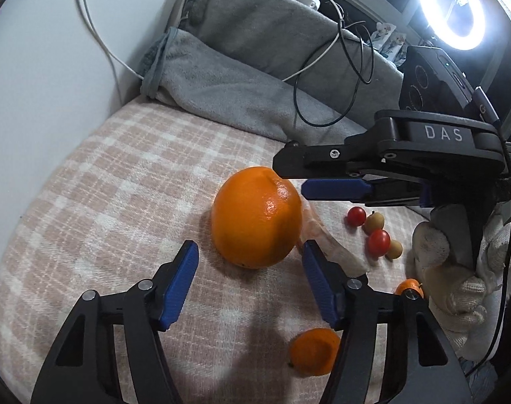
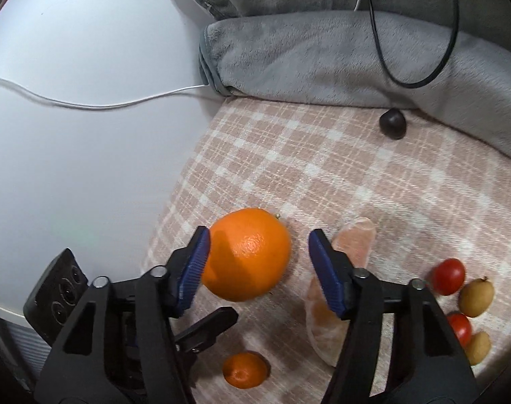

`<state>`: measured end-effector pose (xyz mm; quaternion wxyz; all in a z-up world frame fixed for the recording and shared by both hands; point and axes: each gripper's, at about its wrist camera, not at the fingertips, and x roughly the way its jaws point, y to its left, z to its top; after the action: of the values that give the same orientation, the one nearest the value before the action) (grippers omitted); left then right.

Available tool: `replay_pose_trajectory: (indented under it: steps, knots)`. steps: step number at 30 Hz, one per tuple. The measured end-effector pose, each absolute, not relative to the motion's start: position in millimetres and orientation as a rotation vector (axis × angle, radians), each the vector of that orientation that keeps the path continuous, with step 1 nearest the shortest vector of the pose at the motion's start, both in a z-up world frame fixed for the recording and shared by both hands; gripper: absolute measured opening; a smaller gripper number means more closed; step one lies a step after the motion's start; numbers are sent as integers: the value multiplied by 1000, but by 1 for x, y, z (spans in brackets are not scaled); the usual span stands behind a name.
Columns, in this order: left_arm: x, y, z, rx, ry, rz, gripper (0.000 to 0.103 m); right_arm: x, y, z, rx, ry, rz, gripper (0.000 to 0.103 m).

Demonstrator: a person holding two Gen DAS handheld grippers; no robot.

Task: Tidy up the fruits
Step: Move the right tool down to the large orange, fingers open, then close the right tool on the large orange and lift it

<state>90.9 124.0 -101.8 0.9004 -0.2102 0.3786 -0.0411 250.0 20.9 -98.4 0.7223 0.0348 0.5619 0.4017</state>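
Observation:
A large orange [image 1: 255, 217] lies on the pink checked blanket [image 1: 120, 175]. In the left wrist view my left gripper [image 1: 249, 247] is open, its blue pads on either side of the orange's near end and not pressing it. My right gripper [image 1: 290, 178] reaches in from the right at the orange's far upper side, held by a gloved hand [image 1: 457, 286]. In the right wrist view the orange [image 2: 248, 254] sits between the open jaws of the right gripper [image 2: 259, 235]. The left pad lies against its side and the right pad stands apart.
Peeled citrus segments [image 2: 353, 245] lie right of the orange. Cherry tomatoes [image 1: 378, 242] and longans [image 1: 374, 222] sit further right, a small mandarin [image 1: 314, 351] lies nearer, and a dark fruit [image 2: 392, 124] rests by the grey blanket [image 2: 322, 60]. Cables [image 1: 322, 67] cross that blanket. A white wall [image 2: 70, 101] stands left.

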Motion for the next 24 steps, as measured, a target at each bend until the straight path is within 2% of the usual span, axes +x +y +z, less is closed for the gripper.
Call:
replay_pose_trajectory:
  steps: [18,21,24]
  knots:
    - [104,117,-104,-402,814,-97,62,248,39,-110,63,1280,914,62]
    - [108,119,-105,-406,816,-93,57,249,40,-110,68,1284,911,62]
    - [109,119,-105,-403,816,-91,57,249,42,-111,65,1281,909,62]
